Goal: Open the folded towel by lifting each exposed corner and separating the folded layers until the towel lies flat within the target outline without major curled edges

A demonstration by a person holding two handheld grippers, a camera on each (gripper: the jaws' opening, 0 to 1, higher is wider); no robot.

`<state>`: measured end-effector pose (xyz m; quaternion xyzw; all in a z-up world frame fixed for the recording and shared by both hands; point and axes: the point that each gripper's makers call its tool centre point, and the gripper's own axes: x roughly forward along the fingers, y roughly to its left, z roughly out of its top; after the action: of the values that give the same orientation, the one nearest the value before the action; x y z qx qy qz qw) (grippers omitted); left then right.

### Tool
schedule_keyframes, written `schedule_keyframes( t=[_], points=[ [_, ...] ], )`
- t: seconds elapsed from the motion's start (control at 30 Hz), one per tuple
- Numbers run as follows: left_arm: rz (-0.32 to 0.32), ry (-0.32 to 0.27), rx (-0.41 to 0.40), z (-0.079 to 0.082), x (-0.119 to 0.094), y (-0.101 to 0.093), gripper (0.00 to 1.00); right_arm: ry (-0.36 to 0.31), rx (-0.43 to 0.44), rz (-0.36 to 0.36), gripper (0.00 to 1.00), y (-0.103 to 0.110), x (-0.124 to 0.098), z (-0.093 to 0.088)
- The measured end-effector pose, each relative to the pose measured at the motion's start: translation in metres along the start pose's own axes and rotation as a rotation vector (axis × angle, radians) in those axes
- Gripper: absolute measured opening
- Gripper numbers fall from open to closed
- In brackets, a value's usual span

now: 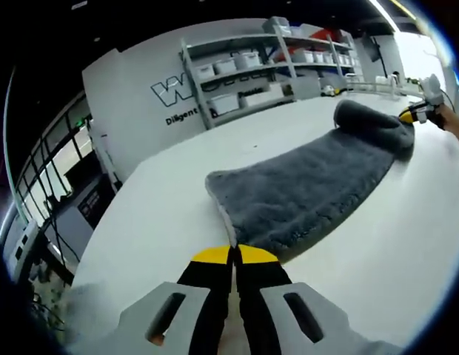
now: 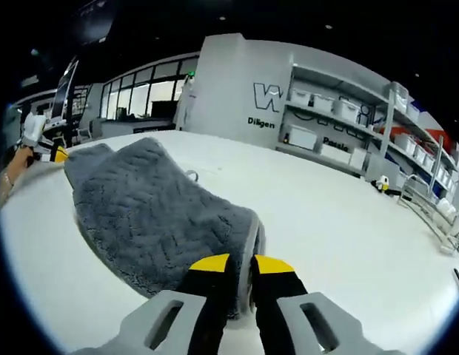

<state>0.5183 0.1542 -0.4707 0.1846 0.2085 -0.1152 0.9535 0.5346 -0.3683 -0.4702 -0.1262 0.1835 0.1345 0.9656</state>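
A grey plush towel (image 1: 303, 192) lies stretched out on a white table (image 1: 163, 222). My left gripper (image 1: 233, 255) is shut on the towel's near corner, with the pale hem running in between the yellow tips. At the far end the towel humps up in a roll, where my right gripper (image 1: 420, 112) meets it. In the right gripper view the towel (image 2: 148, 207) spreads away to the left. There my right gripper (image 2: 240, 265) is shut on its doubled edge, which shows between the jaws. My left gripper (image 2: 52, 151) shows at the towel's far end.
White tabletop (image 2: 348, 237) runs wide on both sides of the towel. Shelving with white bins (image 1: 244, 66) stands against the lettered wall behind the table (image 2: 340, 126). A person's hand (image 1: 455, 122) holds the far gripper. Windows and equipment lie past the table's left edge.
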Motion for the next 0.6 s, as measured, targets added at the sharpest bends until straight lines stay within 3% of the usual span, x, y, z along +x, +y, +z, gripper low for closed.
schedule_keyframes(
  t=[0.17,0.6],
  points=[
    [0.002,-0.002,-0.002,0.0,-0.001,0.001,0.01,-0.011,0.012,0.012,0.03,0.001,0.0,-0.001],
    [0.038,0.024,0.014,-0.005,-0.004,0.014,0.01,-0.001,0.0,-0.045,0.02,-0.011,-0.004,-0.004]
  ],
)
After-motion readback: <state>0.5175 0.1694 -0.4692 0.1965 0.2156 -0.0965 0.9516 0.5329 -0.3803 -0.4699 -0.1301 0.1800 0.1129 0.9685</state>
